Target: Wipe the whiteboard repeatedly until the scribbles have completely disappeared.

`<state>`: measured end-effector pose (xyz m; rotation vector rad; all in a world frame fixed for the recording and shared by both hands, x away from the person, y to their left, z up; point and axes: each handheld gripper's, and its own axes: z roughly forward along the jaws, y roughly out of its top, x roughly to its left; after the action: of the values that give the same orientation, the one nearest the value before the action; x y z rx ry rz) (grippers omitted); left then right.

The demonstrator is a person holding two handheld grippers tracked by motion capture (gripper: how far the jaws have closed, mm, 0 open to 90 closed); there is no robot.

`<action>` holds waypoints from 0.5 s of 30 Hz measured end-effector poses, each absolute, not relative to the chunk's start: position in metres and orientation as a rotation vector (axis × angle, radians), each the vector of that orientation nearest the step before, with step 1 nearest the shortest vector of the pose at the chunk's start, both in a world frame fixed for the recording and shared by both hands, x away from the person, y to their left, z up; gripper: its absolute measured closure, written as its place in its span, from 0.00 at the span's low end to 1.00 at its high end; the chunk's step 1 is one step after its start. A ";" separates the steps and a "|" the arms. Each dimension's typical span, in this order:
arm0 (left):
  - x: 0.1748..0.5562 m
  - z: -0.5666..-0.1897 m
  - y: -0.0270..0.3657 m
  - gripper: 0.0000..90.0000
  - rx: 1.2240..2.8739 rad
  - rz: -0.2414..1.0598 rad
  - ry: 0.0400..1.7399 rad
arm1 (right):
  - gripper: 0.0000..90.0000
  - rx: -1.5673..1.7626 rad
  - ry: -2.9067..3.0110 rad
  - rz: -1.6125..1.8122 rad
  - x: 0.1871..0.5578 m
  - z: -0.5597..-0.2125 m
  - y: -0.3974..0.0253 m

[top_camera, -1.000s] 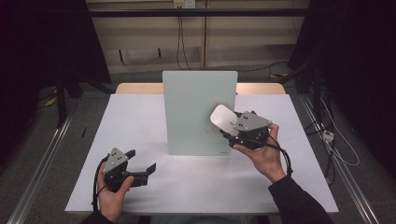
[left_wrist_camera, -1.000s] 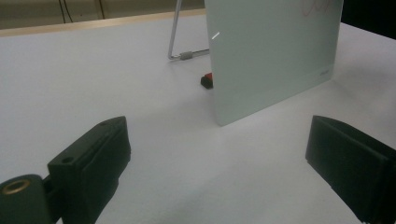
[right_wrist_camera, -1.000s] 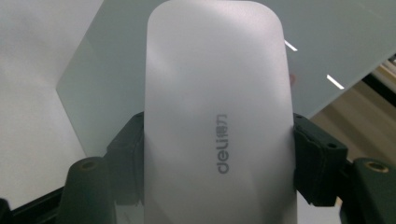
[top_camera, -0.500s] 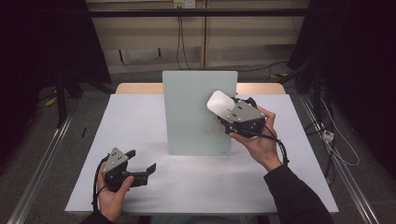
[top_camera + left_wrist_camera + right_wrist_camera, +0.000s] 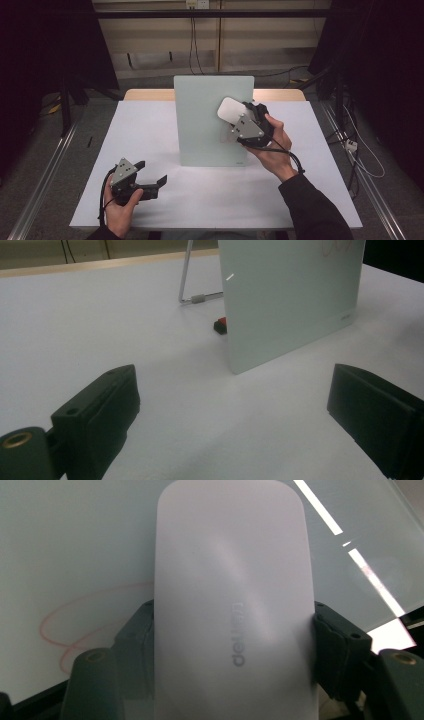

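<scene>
A pale green glass board point(image 5: 200, 125) stands upright mid-table. My right gripper point(image 5: 236, 119) is shut on a white oblong eraser point(image 5: 229, 108) and holds it flat against the upper right of the board's face. In the right gripper view the eraser point(image 5: 232, 605) sits between both jaws, and a red scribble point(image 5: 95, 625) shows on the board point(image 5: 75, 540) to its left. My left gripper point(image 5: 150, 173) rests low near the table's front left, open and holding nothing. In the left gripper view, the board point(image 5: 290, 300) stands beyond the gripper point(image 5: 235, 410).
The white table top point(image 5: 150, 125) spreads wide on both sides of the board. Behind the board are its metal wire stand point(image 5: 187, 275) and a small red and black object point(image 5: 220, 325) lying on the table. Dark curtains and cables lie beyond the table.
My right gripper has carried the eraser up and to the left across the board's face. The left gripper has stayed in place, open.
</scene>
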<state>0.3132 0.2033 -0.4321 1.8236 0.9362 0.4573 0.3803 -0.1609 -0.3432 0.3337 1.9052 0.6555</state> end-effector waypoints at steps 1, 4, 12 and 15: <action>0.313 -0.432 0.203 0.07 1.824 0.456 0.937 | 0.35 0.312 1.901 0.636 0.380 -0.344 -0.160; 0.313 -0.432 0.203 0.07 1.825 0.456 0.936 | 0.35 0.302 1.895 0.621 0.380 -0.347 -0.159; 0.313 -0.432 0.203 0.07 1.824 0.455 0.935 | 0.35 0.288 1.908 0.613 0.378 -0.353 -0.157; 0.313 -0.432 0.203 0.07 1.825 0.454 0.933 | 0.35 0.284 1.921 0.616 0.376 -0.357 -0.156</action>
<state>0.3133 0.2027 -0.4323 1.8249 0.9330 0.4540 0.3759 -0.1557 -0.3567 0.2842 1.9206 0.6163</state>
